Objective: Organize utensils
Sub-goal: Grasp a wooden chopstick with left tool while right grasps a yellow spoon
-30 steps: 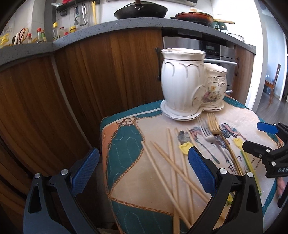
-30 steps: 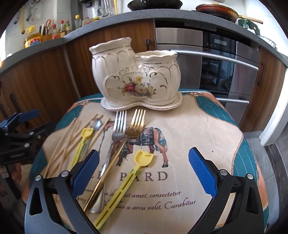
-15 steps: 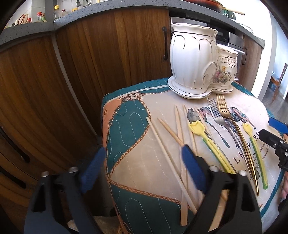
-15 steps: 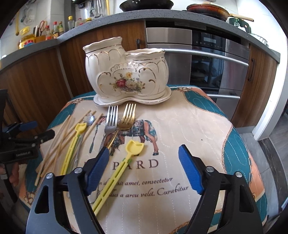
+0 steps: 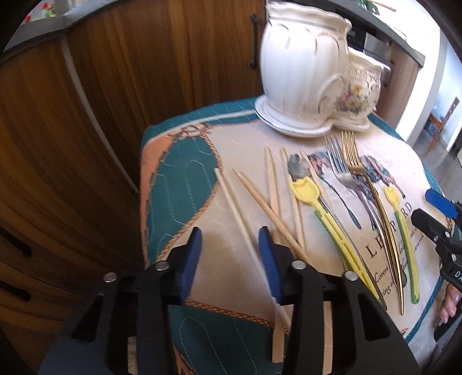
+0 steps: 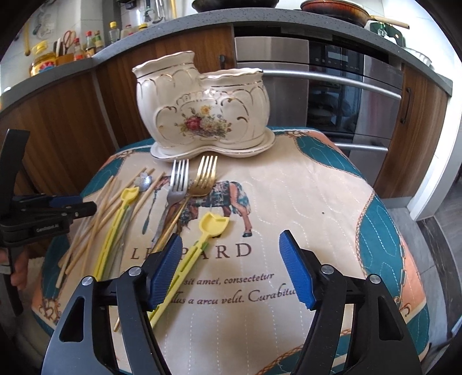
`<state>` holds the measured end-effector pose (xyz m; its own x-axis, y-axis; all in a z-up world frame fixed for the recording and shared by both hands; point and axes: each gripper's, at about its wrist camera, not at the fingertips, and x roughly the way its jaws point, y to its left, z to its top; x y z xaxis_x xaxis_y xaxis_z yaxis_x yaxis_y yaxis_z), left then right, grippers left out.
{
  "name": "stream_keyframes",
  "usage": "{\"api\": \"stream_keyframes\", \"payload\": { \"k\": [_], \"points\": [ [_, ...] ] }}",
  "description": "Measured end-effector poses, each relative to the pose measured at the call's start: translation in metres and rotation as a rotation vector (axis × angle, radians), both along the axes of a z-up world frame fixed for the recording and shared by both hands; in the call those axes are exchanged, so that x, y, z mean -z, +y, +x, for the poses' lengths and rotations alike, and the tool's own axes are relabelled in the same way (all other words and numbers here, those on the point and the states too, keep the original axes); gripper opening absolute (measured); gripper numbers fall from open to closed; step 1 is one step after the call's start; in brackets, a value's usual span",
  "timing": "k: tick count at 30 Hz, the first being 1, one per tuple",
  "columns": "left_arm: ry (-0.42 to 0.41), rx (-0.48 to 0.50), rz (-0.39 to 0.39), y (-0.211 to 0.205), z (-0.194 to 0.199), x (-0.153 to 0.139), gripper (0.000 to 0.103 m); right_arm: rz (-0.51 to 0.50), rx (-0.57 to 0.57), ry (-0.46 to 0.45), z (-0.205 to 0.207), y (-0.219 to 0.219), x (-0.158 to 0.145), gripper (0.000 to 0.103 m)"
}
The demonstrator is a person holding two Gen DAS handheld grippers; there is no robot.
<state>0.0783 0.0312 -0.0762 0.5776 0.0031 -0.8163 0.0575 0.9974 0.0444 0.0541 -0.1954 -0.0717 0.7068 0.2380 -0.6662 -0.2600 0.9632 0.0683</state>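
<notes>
A cream ceramic two-part utensil holder stands at the back of the cloth-covered table. In front of it lie several wooden chopsticks, two yellow plastic utensils, a silver fork, a gold fork and a small flower-headed spoon. My left gripper is low over the chopsticks, jaws narrowed but apart, with one pale chopstick between them. My right gripper is open over the cloth, its left finger above one yellow utensil.
Wooden cabinets and a steel oven stand close behind the table. The counter holds bottles and pans. The table's left edge drops off beside my left gripper. The right half of the cloth is bare.
My left gripper has tilted down towards the chopsticks and its jaws have narrowed a lot. My right gripper has moved slightly forward and narrowed a little, still open.
</notes>
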Motion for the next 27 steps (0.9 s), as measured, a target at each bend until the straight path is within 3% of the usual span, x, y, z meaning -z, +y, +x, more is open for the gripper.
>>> {"api": "stream_keyframes", "payload": {
  "k": [7,13,23,27],
  "points": [
    [0.029,0.027,-0.019,0.006,0.005,0.002,0.032,0.019,-0.035,0.135,0.013,0.006,0.003,0.066],
    [0.051,0.065,-0.050,0.009,0.005,0.001,0.028,-0.057,-0.073,0.155,0.011,0.023,0.008,0.055],
    [0.039,0.111,-0.024,0.010,0.008,0.003,0.017,-0.101,-0.156,0.210,0.021,0.027,0.005,0.021],
    [0.023,0.114,-0.026,0.009,0.008,0.003,0.004,-0.102,-0.155,0.197,0.018,0.026,0.004,0.011]
  ]
}}
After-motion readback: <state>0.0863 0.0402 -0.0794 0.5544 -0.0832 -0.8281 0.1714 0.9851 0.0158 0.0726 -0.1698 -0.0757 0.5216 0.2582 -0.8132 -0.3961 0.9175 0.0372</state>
